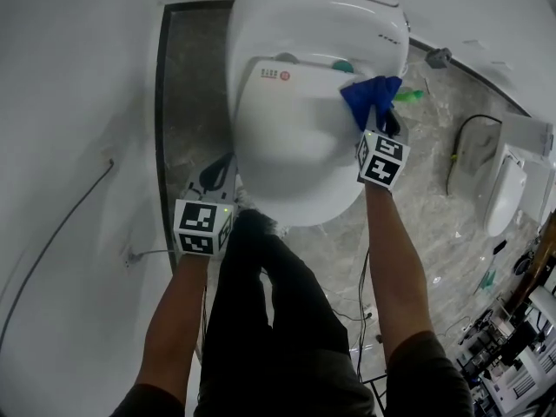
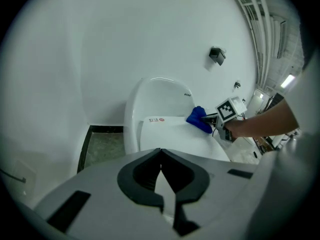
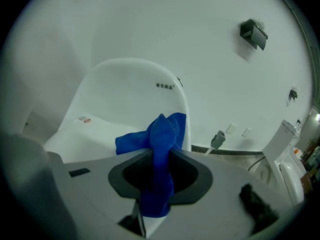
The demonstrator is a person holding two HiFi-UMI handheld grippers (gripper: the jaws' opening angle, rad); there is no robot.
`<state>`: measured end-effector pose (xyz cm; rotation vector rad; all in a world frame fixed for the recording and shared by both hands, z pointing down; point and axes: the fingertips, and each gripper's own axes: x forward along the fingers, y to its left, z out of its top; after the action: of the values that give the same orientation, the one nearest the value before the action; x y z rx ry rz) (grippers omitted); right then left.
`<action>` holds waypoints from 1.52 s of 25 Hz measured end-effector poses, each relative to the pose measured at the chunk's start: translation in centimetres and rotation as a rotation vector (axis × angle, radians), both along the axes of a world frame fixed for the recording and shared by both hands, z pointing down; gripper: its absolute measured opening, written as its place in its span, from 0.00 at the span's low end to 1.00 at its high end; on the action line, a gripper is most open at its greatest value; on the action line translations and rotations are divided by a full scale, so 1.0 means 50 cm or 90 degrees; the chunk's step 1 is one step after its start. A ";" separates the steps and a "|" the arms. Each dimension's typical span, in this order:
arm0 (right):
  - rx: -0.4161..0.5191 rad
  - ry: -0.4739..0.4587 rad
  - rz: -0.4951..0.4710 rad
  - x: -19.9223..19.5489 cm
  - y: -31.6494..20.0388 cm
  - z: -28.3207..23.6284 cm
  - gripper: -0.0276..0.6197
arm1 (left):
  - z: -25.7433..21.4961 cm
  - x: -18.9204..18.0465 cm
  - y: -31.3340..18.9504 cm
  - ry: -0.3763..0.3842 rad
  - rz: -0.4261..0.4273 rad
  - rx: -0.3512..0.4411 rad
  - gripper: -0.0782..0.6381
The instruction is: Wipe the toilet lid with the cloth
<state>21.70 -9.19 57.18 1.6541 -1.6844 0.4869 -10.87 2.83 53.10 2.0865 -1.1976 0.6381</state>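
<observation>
toilet: white ceramic toilet (image 1: 261, 24), set against the white wall.
lid: smooth white plastic toilet lid (image 1: 295, 146), closed; most of its top is bare.
right gripper: right gripper (image 3: 160, 184) clamped on the cloth, a fold running down between the jaws, the rest bunched ahead of the tips.
left gripper: left gripper (image 2: 161, 176), jaws together with nothing in them, held off the lid's front left edge, not touching it.
cloth: crumpled blue fabric cloth (image 1: 369, 98) at the lid's back right corner, by the hinge line.
step (my read): a wipe pass starting from that back right corner.
how: keep the jaws tilted so the cloth bunch meets the lid, not the jaw tips. Run overlapping strokes from back edge to front edge, working across to the left edge. Follow the curve down at the rim. Keep the clamp firm so the fold doesn't slip out.
risk: the bunch is small, so coverage per stroke is narrow.
writing: small red label (image 1: 275, 75) at the lid's back left corner, a round mark plus red print, too small to read. Dark print on the toilet's back part (image 3: 165, 86), also unreadable.
</observation>
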 end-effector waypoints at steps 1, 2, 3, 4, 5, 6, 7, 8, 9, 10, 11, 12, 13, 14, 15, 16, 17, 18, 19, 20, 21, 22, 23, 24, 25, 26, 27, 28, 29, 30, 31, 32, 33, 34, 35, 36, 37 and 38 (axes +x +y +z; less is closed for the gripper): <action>0.022 -0.010 -0.024 -0.038 0.001 -0.016 0.18 | 0.001 -0.003 0.000 0.000 -0.003 0.000 0.12; 0.035 -0.022 -0.049 -0.082 0.004 -0.029 0.18 | 0.003 -0.006 -0.001 0.000 -0.007 0.000 0.12; 0.043 -0.035 -0.074 -0.128 0.009 -0.039 0.18 | 0.003 -0.009 -0.001 0.000 -0.011 0.000 0.12; 0.047 -0.048 -0.098 -0.176 0.016 -0.047 0.18 | 0.003 -0.012 -0.001 0.000 -0.015 0.000 0.12; 0.049 -0.061 -0.122 -0.223 0.024 -0.054 0.18 | 0.003 -0.014 0.000 -0.001 -0.017 0.001 0.12; 0.049 -0.075 -0.146 -0.269 0.032 -0.058 0.18 | 0.002 -0.017 0.000 -0.001 -0.019 0.000 0.12; 0.046 -0.090 -0.167 -0.312 0.039 -0.061 0.18 | 0.002 -0.020 0.001 -0.001 -0.021 0.000 0.12; 0.040 -0.107 -0.186 -0.351 0.047 -0.061 0.18 | 0.002 -0.023 0.001 0.000 -0.023 -0.001 0.12; 0.034 -0.122 -0.201 -0.386 0.054 -0.060 0.18 | 0.001 -0.026 -0.001 0.002 -0.025 -0.001 0.12; 0.027 -0.133 -0.214 -0.416 0.060 -0.057 0.18 | 0.000 -0.028 -0.002 0.003 -0.027 0.000 0.12; 0.021 -0.139 -0.227 -0.443 0.066 -0.052 0.18 | -0.001 -0.031 -0.003 0.003 -0.030 0.001 0.12; 0.015 -0.140 -0.240 -0.467 0.073 -0.047 0.18 | -0.001 -0.034 -0.004 0.003 -0.033 0.000 0.12; 0.008 -0.138 -0.253 -0.489 0.080 -0.039 0.18 | -0.001 -0.037 -0.004 0.003 -0.036 -0.001 0.12; 0.002 -0.133 -0.265 -0.507 0.086 -0.031 0.18 | 0.001 -0.039 -0.003 0.004 -0.039 -0.003 0.12; -0.004 -0.123 -0.274 -0.521 0.091 -0.023 0.18 | 0.002 -0.041 -0.003 0.005 -0.042 -0.004 0.12; -0.011 -0.111 -0.278 -0.532 0.096 -0.014 0.18 | 0.003 -0.043 -0.001 0.006 -0.043 -0.005 0.12; -0.021 -0.103 -0.277 -0.538 0.102 -0.005 0.18 | 0.004 -0.046 0.002 0.006 -0.043 -0.007 0.12; -0.033 -0.097 -0.273 -0.541 0.109 0.005 0.18 | 0.005 -0.049 0.006 0.005 -0.042 -0.008 0.12; -0.046 -0.092 -0.268 -0.542 0.115 0.016 0.18 | 0.005 -0.051 0.010 0.005 -0.040 -0.009 0.12; -0.054 -0.086 -0.266 -0.539 0.119 0.025 0.18 | 0.005 -0.051 0.013 0.004 -0.037 -0.009 0.12; -0.057 -0.079 -0.266 -0.535 0.122 0.031 0.18 | 0.003 -0.050 0.015 0.003 -0.035 -0.009 0.12; -0.056 -0.073 -0.267 -0.530 0.123 0.033 0.18 | 0.002 -0.049 0.016 0.004 -0.034 -0.008 0.12; -0.053 -0.066 -0.269 -0.525 0.124 0.033 0.18 | 0.000 -0.047 0.015 0.004 -0.032 -0.007 0.12; -0.050 -0.062 -0.269 -0.520 0.123 0.032 0.18 | -0.001 -0.046 0.015 0.004 -0.030 -0.006 0.12; -0.047 -0.060 -0.266 -0.515 0.122 0.031 0.18 | -0.002 -0.045 0.013 0.004 -0.029 -0.005 0.12; -0.044 -0.060 -0.259 -0.507 0.120 0.030 0.18 | -0.002 -0.044 0.012 0.004 -0.028 -0.004 0.12; -0.042 -0.062 -0.250 -0.496 0.119 0.029 0.18 | -0.003 -0.042 0.012 0.005 -0.027 -0.004 0.12; -0.039 -0.064 -0.241 -0.484 0.118 0.028 0.18 | -0.003 -0.039 0.012 0.007 -0.026 -0.005 0.12; -0.035 -0.063 -0.233 -0.471 0.117 0.026 0.18 | -0.004 -0.035 0.013 0.010 -0.025 -0.005 0.12; -0.031 -0.059 -0.226 -0.457 0.115 0.025 0.18 | -0.004 -0.029 0.014 0.014 -0.022 -0.006 0.12; -0.027 -0.054 -0.219 -0.442 0.114 0.023 0.18 | -0.003 -0.023 0.016 0.016 -0.018 -0.007 0.12; -0.023 -0.048 -0.211 -0.425 0.112 0.022 0.18 | -0.002 -0.017 0.019 0.018 -0.013 -0.008 0.12; -0.019 -0.041 -0.203 -0.406 0.112 0.021 0.18 | -0.001 -0.010 0.022 0.020 -0.009 -0.009 0.12; -0.015 -0.032 -0.197 -0.385 0.113 0.021 0.18 | 0.001 -0.004 0.025 0.022 -0.004 -0.011 0.12; -0.011 -0.022 -0.191 -0.364 0.114 0.020 0.18 | 0.002 0.002 0.028 0.024 0.000 -0.011 0.12; -0.007 -0.013 -0.186 -0.343 0.116 0.020 0.18 | 0.003 0.008 0.031 0.026 0.004 -0.012 0.12; -0.003 -0.006 -0.178 -0.321 0.118 0.020 0.18 | 0.004 0.014 0.034 0.027 0.009 -0.013 0.12; 0.001 0.000 -0.169 -0.299 0.120 0.020 0.18 | 0.005 0.020 0.037 0.028 0.014 -0.014 0.12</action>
<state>6.73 -3.18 58.18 1.4026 -1.8703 0.3562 -9.87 4.65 53.36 2.0873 -1.1409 0.6098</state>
